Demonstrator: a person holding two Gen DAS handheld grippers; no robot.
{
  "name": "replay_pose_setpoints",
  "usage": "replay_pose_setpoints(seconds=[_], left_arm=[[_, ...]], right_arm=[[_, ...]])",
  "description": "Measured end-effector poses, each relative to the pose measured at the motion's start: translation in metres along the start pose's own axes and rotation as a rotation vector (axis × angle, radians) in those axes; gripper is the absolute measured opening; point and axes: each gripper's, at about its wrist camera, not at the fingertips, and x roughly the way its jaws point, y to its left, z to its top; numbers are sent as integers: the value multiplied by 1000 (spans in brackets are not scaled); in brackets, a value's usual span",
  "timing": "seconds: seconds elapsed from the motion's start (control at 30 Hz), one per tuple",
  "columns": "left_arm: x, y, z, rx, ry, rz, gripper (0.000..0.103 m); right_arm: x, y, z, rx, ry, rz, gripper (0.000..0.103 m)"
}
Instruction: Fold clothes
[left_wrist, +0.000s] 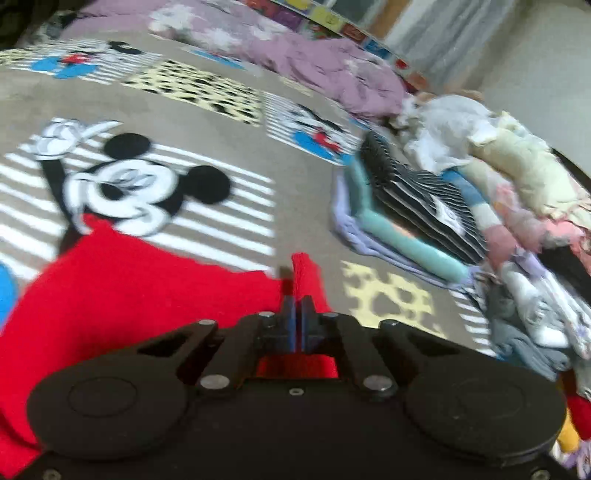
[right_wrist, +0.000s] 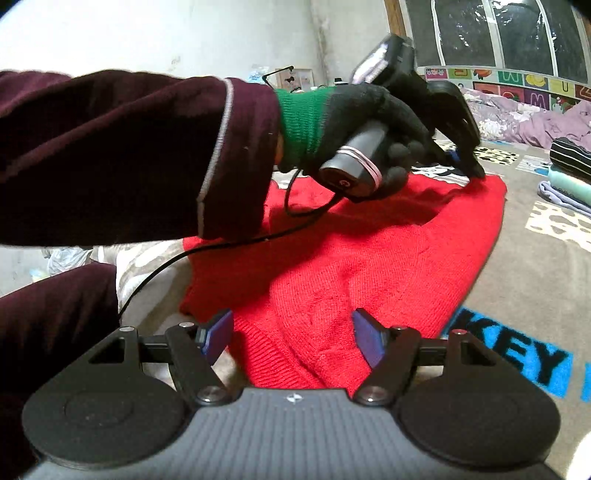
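The red sweater (right_wrist: 369, 258) lies spread on the cartoon-print blanket (left_wrist: 221, 110), its knit mostly flat with soft creases through the middle and a ribbed hem nearest your right side. Your left gripper (left_wrist: 297, 306) is pinched onto the far edge of it: the jaws stand close together with a ridge of red cloth (left_wrist: 306, 273) rising between them, which suits lifting or carrying that edge across for a fold. In the right wrist view your gloved left hand (right_wrist: 369, 122) holds that tool low, tip pressed at the sweater's far corner. Your right gripper (right_wrist: 291, 336) hovers just above the near hem with jaws wide and nothing between them, placed as if to take or pin this end. Off to the side, well apart from the sweater, a stack of folded clothes (left_wrist: 413, 206) sits beside a looser heap (left_wrist: 517, 177); likely the sweater's destination. The left view is motion-blurred, so grip depth is uncertain.
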Motion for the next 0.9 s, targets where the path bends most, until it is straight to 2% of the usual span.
replay_pose_setpoints(seconds=[0.07,0.17,0.23,0.37,0.43,0.47,0.5,0.57,0.63,0.7,0.87,0.9], left_arm=[[10,-1,-5,31,32,31,0],[10,-3,-6,53,32,58,1],[4,-5,-5,60,9,77,1],[-13,-27,-1,190,-50,119,2],[-13,-37,2,234,-57,113,7],[-10,-40,3,246,-50,115,14],[-7,-44,5,258,-44,117,26],[6,-40,6,232,-13,121,32],[21,-32,3,197,39,137,31],[28,-20,-2,128,77,84,8],[7,-17,-5,93,-23,63,6],[7,-18,-5,98,-23,67,6]], right_arm=[[0,-2,1,3,0,4,71],[0,-5,3,7,0,10,71],[0,-5,3,9,0,11,71],[0,-5,5,11,0,13,72],[1,-6,4,11,1,13,72],[1,-7,4,11,1,13,72],[1,-7,4,11,1,13,72],[1,-7,4,11,2,12,72],[2,-7,4,11,2,12,72],[3,-5,4,9,2,11,72],[4,-4,4,13,3,14,72],[4,-4,4,14,3,14,72]])
